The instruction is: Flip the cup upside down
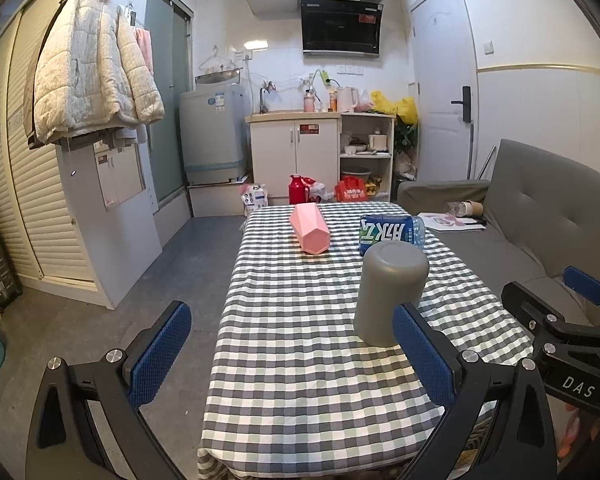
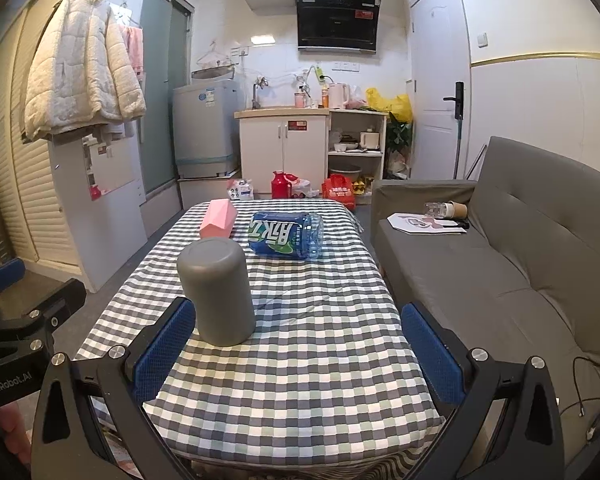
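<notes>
Grey cup (image 1: 390, 292) stands closed end up on the checked tablecloth (image 1: 300, 360), rim down by the look of it, so I judge the flip is done or nearly so; I can't see the rim itself to confirm it sits flat. My left gripper (image 1: 290, 354) is spread wide and grips nothing. The cup is ahead of it and off to its right finger's side, its base partly hidden behind that blue pad (image 1: 420, 356), and I can't tell whether they touch. My right gripper (image 2: 300, 354) is also wide apart and empty, with the cup (image 2: 216, 292) ahead on its left-finger side, just beyond that pad (image 2: 164, 352). So the cup sits between my two tools, not inside either gap, which reads as both hands backed off to leave it standing. Further ahead of both jaws a pink faceted container (image 1: 310, 230) lies on its side, and a blue-labelled water bottle (image 2: 286, 236) also lies down, just behind the cup, well clear of my fingers. Risk I'd flag: a pad clipping the cup's base could topple it.
</notes>
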{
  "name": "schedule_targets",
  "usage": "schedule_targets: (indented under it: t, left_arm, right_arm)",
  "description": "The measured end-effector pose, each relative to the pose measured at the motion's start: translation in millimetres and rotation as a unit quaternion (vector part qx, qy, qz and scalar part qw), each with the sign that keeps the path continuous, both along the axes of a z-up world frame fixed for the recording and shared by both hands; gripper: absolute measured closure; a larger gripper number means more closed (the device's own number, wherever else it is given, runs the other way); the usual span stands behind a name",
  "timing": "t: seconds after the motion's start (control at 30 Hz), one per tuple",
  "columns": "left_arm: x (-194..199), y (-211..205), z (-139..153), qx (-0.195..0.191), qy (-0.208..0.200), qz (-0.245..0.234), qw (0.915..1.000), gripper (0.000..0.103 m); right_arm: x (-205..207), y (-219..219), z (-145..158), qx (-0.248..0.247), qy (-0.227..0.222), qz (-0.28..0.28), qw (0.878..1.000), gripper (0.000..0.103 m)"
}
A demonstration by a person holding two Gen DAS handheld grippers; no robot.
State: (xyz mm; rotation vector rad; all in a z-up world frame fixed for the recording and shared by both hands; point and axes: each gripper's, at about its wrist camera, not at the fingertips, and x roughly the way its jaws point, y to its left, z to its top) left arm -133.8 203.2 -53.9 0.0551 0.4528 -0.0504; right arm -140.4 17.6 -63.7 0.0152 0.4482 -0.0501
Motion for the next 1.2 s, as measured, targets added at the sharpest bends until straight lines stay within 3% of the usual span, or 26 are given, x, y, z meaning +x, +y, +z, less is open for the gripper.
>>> schedule_targets:
  t: [1.2]
  left_arm:
    - [-0.7, 2.2, -3.6, 0.001, 0.003, 0.003, 1.0000, 0.000]
  right_arm:
    - [-9.0, -7.1, 4.6, 0.002, -0.008, -0.011, 1.000, 0.000]
